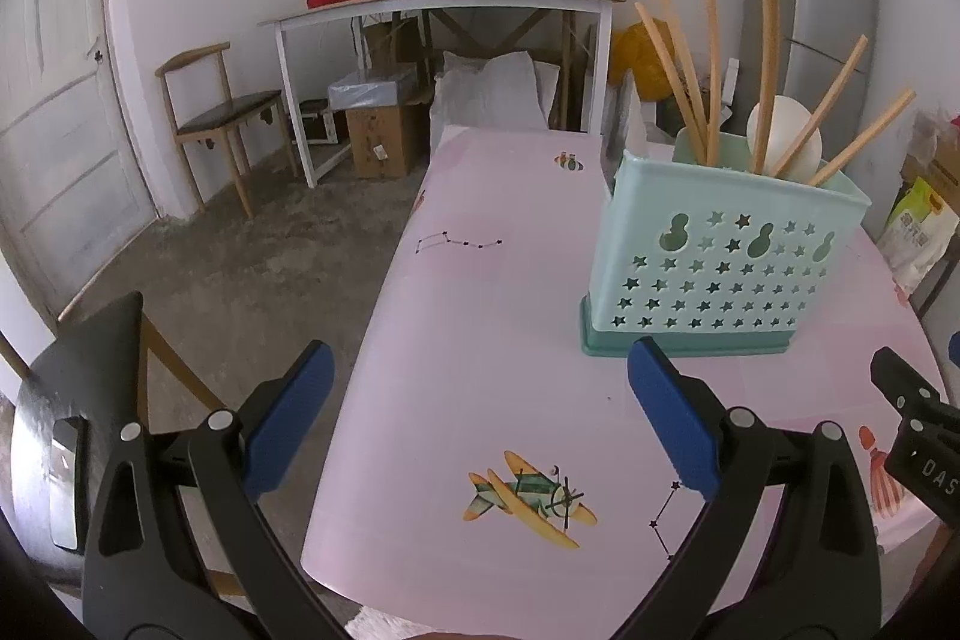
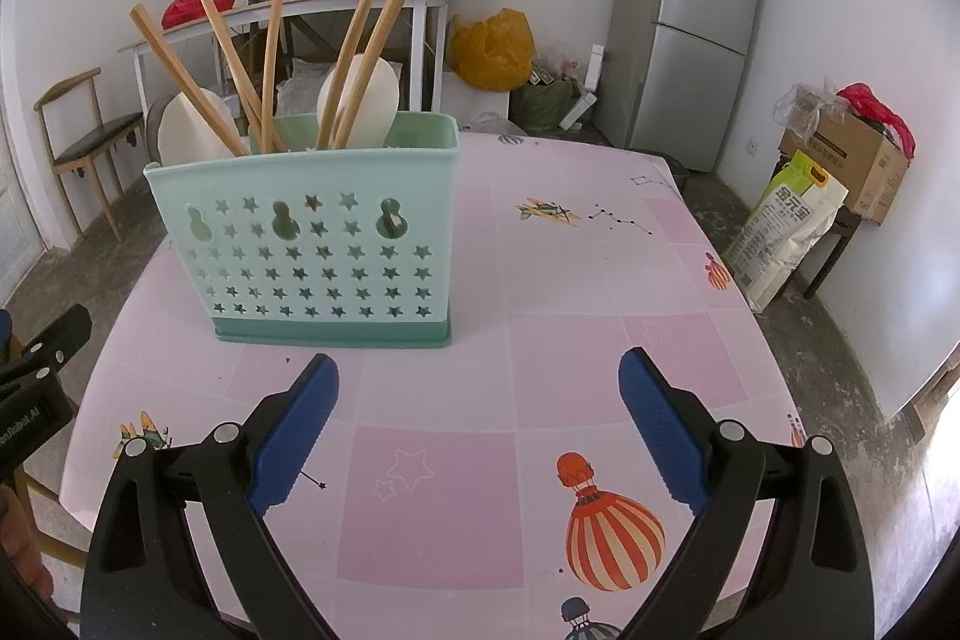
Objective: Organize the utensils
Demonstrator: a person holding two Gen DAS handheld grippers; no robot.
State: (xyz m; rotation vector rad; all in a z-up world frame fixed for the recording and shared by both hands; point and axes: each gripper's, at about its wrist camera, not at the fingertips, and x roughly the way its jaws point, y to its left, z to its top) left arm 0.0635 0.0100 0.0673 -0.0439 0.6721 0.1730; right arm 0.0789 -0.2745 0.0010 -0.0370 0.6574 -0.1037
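Pink illustrated tablecloth (image 2: 540, 340) covers the table, a grey fridge (image 2: 690, 16) standing behind. Both tongs hover empty, blades spread wide: the left gripper (image 1: 480, 418) with the mint utensil holder (image 1: 720, 274) ahead to its right, the right gripper (image 2: 480, 418) with it ahead-left. Wooden-handled utensils (image 2: 354, 58) stand upright inside the holder.

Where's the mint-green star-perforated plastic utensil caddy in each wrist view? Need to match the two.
Left wrist: mint-green star-perforated plastic utensil caddy sits right of centre on the pink table, beyond the right fingertip of the open left gripper.
Right wrist: same caddy sits left of centre, beyond the left fingertip of the open right gripper.
Shared landmark: the grey two-door fridge, upper right in both.
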